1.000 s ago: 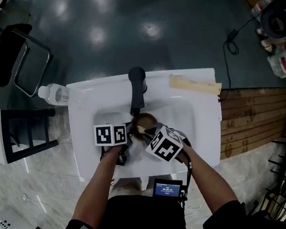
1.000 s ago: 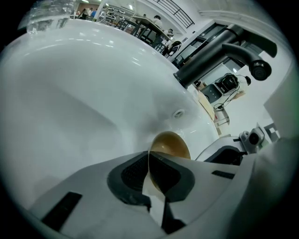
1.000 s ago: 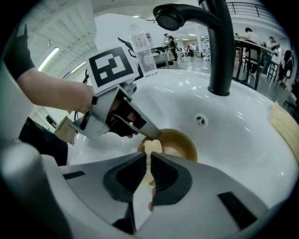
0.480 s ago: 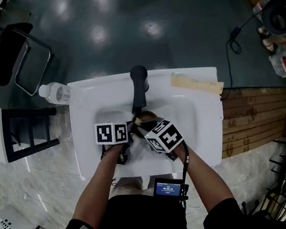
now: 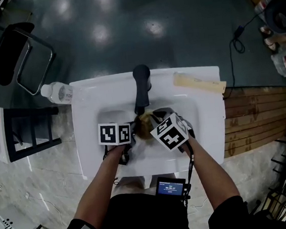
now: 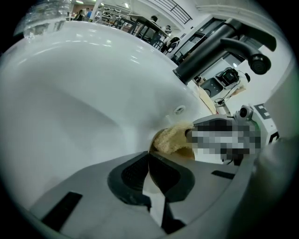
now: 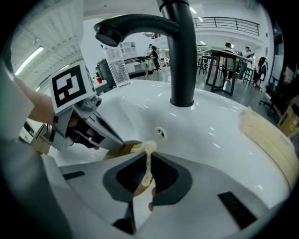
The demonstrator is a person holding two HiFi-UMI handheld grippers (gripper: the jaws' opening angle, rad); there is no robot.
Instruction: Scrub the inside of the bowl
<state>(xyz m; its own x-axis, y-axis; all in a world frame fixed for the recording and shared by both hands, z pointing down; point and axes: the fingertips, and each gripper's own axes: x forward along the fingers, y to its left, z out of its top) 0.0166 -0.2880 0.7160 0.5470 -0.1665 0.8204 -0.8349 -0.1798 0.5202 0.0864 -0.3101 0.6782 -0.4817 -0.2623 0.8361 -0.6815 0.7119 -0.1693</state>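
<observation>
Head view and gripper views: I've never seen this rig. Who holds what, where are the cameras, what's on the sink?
No robot: a person holds a two-jaw gripper in each hand. The head view looks down from their head; each gripper view looks along its own jaws. The left gripper grips the brown bowl by its rim in the sink, below the faucet. The right gripper pinches a yellowish scrub pad at the bowl. A plastic bottle and a pale block sit on the sink's rim.

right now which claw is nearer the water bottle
Left. The left claw holds the bowl on the water bottle side of the sink; the right claw, gripping the scrub pad, is farther right.
</observation>
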